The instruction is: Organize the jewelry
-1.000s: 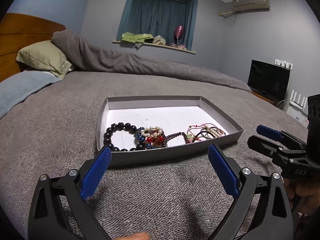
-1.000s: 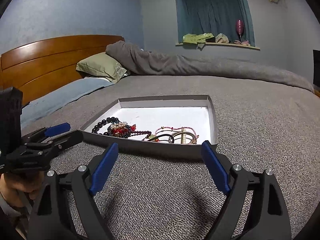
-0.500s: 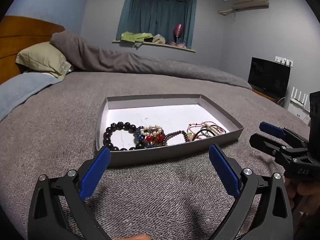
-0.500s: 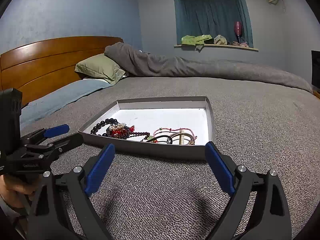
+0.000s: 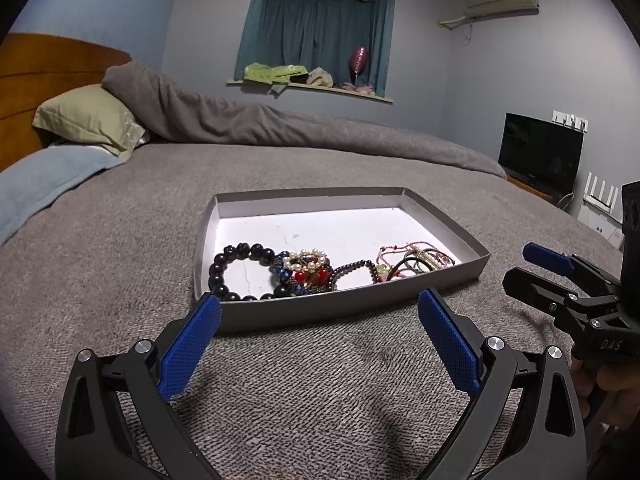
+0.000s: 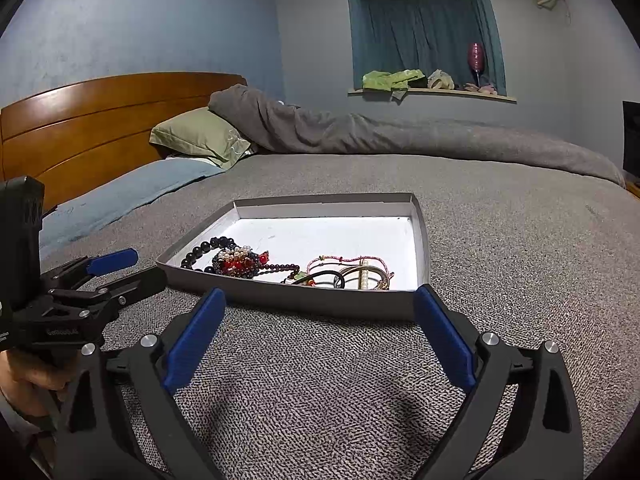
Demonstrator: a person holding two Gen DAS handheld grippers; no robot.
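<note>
A shallow grey tray [image 5: 320, 312] with a white floor lies on the bed; it also shows in the right wrist view [image 6: 320, 300]. In it lie a black bead bracelet [image 5: 224, 268], a tangle of red, blue and pearl beads [image 5: 308, 270] and thin cord and metal bracelets [image 5: 416, 260]. The same pieces show in the right wrist view: bead tangle [image 6: 238, 260], thin bracelets [image 6: 352, 274]. My left gripper [image 5: 318, 320] is open and empty, just short of the tray's near wall. My right gripper [image 6: 318, 320] is open and empty, also just short of the tray.
The grey bedspread [image 5: 320, 400] surrounds the tray. A rolled grey duvet [image 5: 240, 120], a green pillow [image 5: 88, 120] and a wooden headboard [image 6: 100, 120] lie at the far side. A TV [image 5: 540, 152] stands off the bed at right.
Both grippers have drifted slightly; the tray sits a little lower and closer in both views. Both stay open and empty. The jewelry has not moved.
</note>
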